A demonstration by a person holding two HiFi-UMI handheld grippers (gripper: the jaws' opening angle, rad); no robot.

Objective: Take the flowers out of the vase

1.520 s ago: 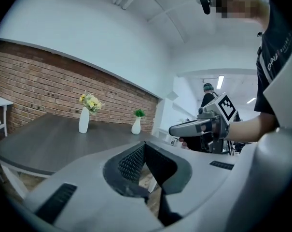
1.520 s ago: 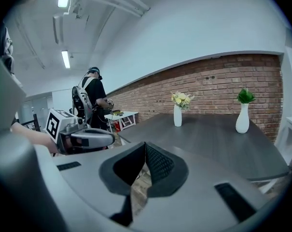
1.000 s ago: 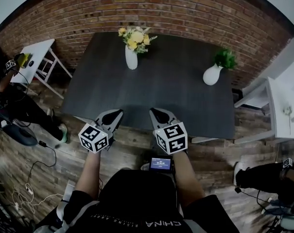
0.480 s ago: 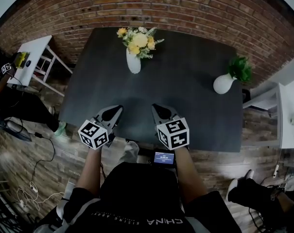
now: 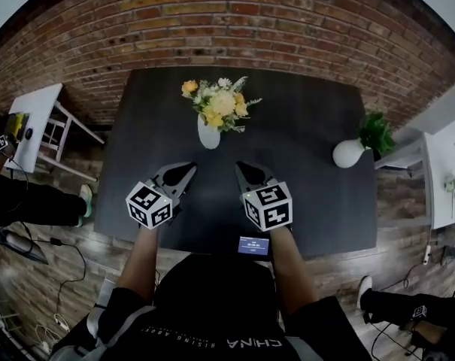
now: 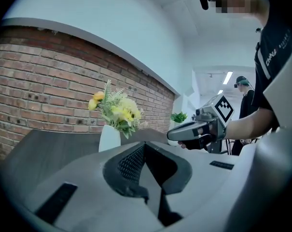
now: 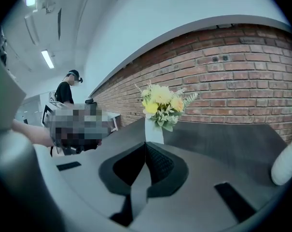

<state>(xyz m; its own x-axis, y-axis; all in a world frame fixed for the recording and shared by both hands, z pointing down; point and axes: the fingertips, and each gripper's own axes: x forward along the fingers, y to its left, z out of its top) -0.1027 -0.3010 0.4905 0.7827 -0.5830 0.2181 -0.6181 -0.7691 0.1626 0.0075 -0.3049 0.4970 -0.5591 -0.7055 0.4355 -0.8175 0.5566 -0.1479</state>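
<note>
A white vase with a bunch of yellow and white flowers stands on the dark table, toward its far side near the brick wall. The vase and the flowers also show in the left gripper view, and the flowers in the right gripper view. My left gripper is shut and empty, over the table short of the vase and to its left. My right gripper is shut and empty too, short of the vase and to its right. Neither touches the vase.
A second white vase with a green plant stands at the table's right edge. A white side table is at the left, white furniture at the right. People stand at the left and lower right.
Both grippers have come forward over the table's near edge toward the vase, still shut. The vase and table now sit closer and more central in the head view.
</note>
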